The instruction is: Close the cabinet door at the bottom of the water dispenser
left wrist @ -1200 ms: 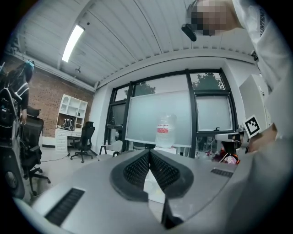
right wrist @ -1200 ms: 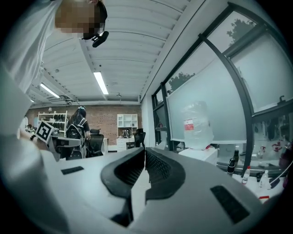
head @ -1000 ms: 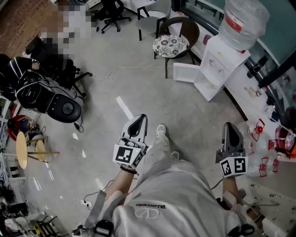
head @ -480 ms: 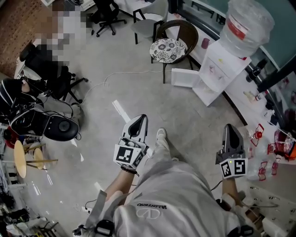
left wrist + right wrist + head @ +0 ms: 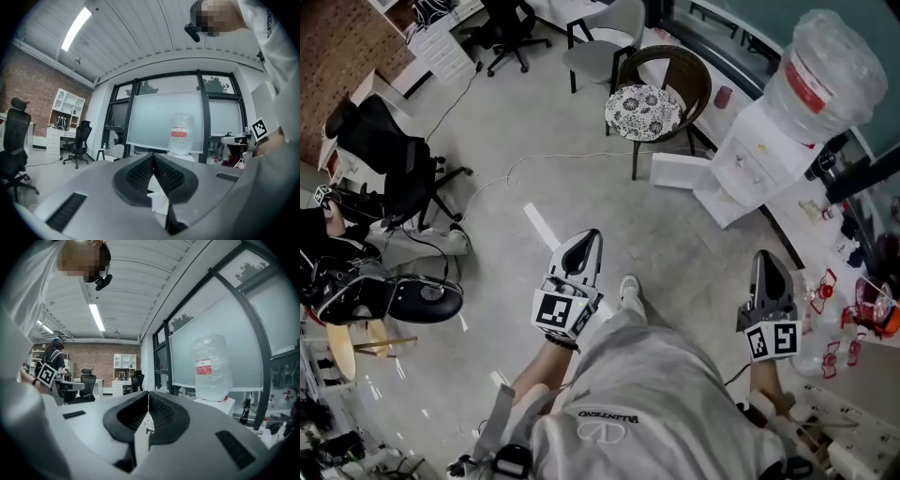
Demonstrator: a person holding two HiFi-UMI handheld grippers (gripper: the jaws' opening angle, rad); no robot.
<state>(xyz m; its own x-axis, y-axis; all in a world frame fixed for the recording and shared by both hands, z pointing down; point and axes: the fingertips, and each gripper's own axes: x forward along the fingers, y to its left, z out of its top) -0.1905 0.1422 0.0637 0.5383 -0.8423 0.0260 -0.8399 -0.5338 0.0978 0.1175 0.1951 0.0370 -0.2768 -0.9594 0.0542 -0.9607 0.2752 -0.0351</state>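
Note:
The white water dispenser (image 5: 748,157) stands at the upper right of the head view with a big clear bottle (image 5: 823,73) on top. Its bottom cabinet door (image 5: 679,172) hangs open, swung out to the left over the floor. My left gripper (image 5: 592,235) and right gripper (image 5: 763,254) are both shut and empty, held level above the floor, well short of the dispenser. The left gripper view shows the shut left gripper (image 5: 153,156) with the bottle (image 5: 181,134) straight ahead. Beyond the shut right gripper (image 5: 148,393), the bottle (image 5: 213,367) appears to the right.
A dark chair with a patterned cushion (image 5: 644,94) stands just left of the open door. A cable (image 5: 514,165) and a white strip (image 5: 542,228) lie on the floor. Black office chairs (image 5: 390,159) are at the left. A cluttered table (image 5: 848,319) borders the right.
The person has walked forward: the floor and the gear at the left slide down the view and the dispenser looks closer. Both grippers stay shut and keep their place in the view.

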